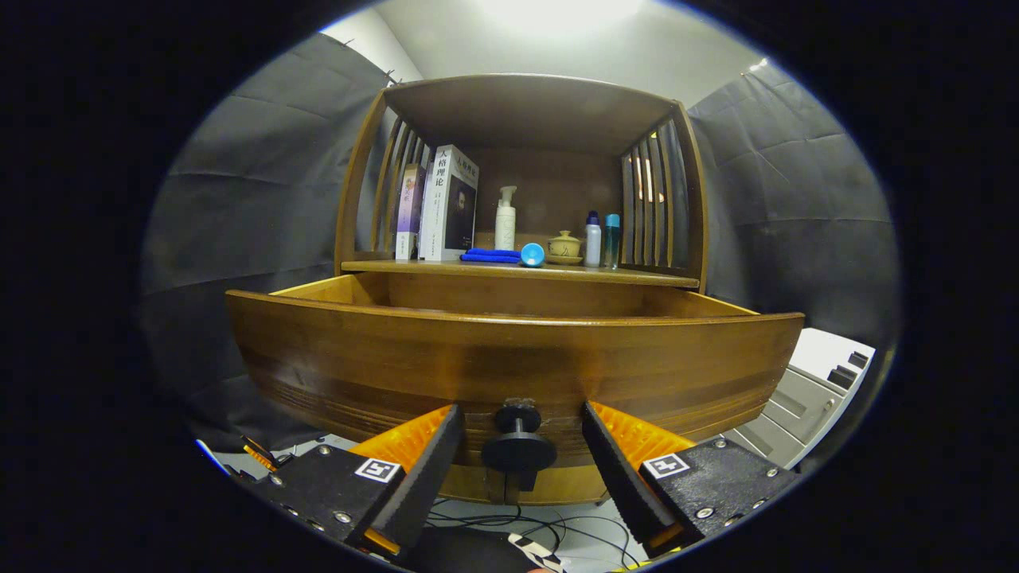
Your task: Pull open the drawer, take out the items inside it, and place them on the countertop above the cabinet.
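The wooden drawer [509,358] is pulled out toward me, its front panel close ahead. Its dark round knob [519,446] sits between my fingers, with a gap on each side. My gripper [520,426] is open, the fingertips level with the knob and near the drawer front. The drawer's inside is hidden behind the front panel. Above it lies the cabinet's countertop [637,275], bearing a folded blue cloth [489,255] and a small blue round thing [532,255].
On the countertop also stand books [446,205], a white pump bottle [505,220], a lidded ceramic cup [564,247] and two small bottles [602,239]. Slatted side walls and a top board enclose that shelf. Cables lie on the floor below. Grey equipment [804,398] stands to the right.
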Demonstrator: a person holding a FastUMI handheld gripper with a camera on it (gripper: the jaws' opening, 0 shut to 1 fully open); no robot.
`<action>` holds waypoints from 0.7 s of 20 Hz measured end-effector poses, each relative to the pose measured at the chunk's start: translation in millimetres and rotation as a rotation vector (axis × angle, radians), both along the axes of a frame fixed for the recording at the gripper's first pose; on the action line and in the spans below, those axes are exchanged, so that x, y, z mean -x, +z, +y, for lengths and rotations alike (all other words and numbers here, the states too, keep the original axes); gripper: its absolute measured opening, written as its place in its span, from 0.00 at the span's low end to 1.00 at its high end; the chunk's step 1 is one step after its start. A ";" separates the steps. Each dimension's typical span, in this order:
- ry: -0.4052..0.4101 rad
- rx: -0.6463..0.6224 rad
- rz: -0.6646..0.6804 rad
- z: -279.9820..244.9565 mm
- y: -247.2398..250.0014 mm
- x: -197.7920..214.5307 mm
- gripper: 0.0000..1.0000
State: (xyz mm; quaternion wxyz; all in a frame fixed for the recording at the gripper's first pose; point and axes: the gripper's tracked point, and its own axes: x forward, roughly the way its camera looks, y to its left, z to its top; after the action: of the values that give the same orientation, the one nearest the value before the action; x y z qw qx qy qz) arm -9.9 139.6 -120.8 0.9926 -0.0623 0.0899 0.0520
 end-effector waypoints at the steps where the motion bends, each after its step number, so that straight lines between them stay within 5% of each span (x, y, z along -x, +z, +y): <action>1: 0.000 -0.001 0.000 0.6 0.3 -1.7 0.95; 14: -0.013 -0.027 0.000 10.0 7.2 -51.7 0.95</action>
State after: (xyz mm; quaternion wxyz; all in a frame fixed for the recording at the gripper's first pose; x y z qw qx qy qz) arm 41.8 149.6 -113.6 0.9937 -0.0482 0.0894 0.0465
